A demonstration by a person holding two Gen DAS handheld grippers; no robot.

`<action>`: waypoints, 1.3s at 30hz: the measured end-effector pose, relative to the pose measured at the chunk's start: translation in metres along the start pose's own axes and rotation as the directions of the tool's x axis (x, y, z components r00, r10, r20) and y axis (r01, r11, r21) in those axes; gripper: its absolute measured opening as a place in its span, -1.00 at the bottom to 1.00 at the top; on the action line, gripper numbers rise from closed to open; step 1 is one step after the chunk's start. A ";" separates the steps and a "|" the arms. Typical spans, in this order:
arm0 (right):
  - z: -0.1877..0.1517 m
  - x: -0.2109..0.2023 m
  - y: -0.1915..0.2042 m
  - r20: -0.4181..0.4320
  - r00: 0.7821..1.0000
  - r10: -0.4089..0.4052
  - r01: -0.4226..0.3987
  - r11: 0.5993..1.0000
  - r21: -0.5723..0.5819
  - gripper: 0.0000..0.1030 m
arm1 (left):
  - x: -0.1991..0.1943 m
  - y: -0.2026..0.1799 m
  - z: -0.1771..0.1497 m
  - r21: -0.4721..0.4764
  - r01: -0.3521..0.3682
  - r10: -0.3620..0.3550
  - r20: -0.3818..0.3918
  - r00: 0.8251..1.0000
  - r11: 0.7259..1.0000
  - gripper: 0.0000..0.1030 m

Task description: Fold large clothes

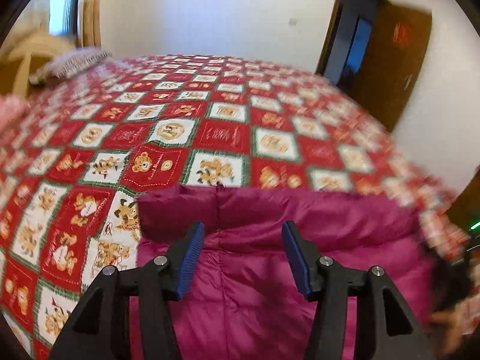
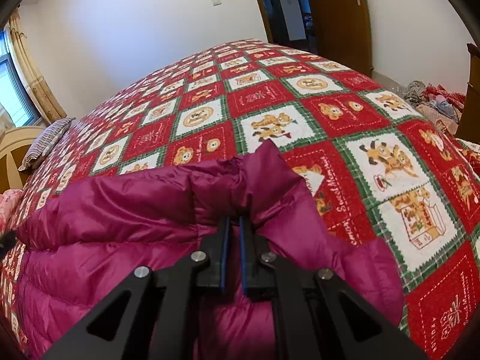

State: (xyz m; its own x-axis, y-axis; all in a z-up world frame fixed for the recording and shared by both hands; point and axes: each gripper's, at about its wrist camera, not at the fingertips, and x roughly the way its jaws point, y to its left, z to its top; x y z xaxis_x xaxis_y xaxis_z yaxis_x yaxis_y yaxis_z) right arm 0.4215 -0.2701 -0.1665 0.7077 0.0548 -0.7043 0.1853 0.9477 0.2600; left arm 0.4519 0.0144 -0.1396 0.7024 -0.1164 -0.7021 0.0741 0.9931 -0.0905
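A magenta quilted down jacket lies folded over on a bed. In the left wrist view my left gripper hovers just above the jacket's folded edge, jaws open, with nothing between the blue pads. The right wrist view shows the same jacket bunched up in front. My right gripper is shut on a fold of that fabric, which rises in a pinched ridge beyond the fingertips.
The bed carries a red, white and green bear-patterned blanket. A striped pillow lies at the headboard end. A pink cloth shows at the left edge. A wooden door and a heap of clothes stand beyond the bed.
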 end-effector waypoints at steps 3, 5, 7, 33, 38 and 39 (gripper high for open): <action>0.000 0.000 0.000 0.000 1.000 0.004 -0.004 1.000 0.002 -0.89 | 0.031 0.010 -0.016 0.024 -0.104 0.106 -0.052 0.993 0.994 0.15; 0.000 0.000 -0.002 0.000 1.000 0.015 -0.015 1.000 0.010 -0.89 | 0.036 0.027 -0.018 -0.037 -0.067 0.065 -0.043 0.997 0.997 0.27; 0.000 0.001 -0.003 -0.001 1.000 0.021 -0.021 1.000 0.017 -0.89 | 0.042 0.036 -0.020 -0.064 -0.097 0.095 -0.045 0.994 0.993 0.30; -0.024 0.011 0.117 -0.117 0.981 0.153 -0.171 0.971 -0.165 -0.81 | 0.013 0.019 -0.014 -0.009 -0.138 0.138 -0.050 0.989 0.990 0.45; -0.025 0.013 0.109 -0.121 0.976 0.180 -0.197 0.970 -0.142 -0.82 | -0.018 -0.014 -0.005 -0.009 -0.018 0.018 0.011 1.000 1.000 0.45; -0.025 0.013 0.109 -0.120 0.976 0.183 -0.199 0.970 -0.142 -0.82 | -0.020 -0.024 -0.004 0.010 0.004 -0.004 0.018 1.000 1.000 0.45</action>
State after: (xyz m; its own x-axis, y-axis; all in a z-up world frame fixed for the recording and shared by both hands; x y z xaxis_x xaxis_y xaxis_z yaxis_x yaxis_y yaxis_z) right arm 0.4339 -0.1583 -0.1635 0.6424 0.2643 -0.7194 -0.0576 0.9526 0.2986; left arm 0.4335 -0.0068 -0.1261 0.7148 -0.1200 -0.6889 0.0836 0.9928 -0.0862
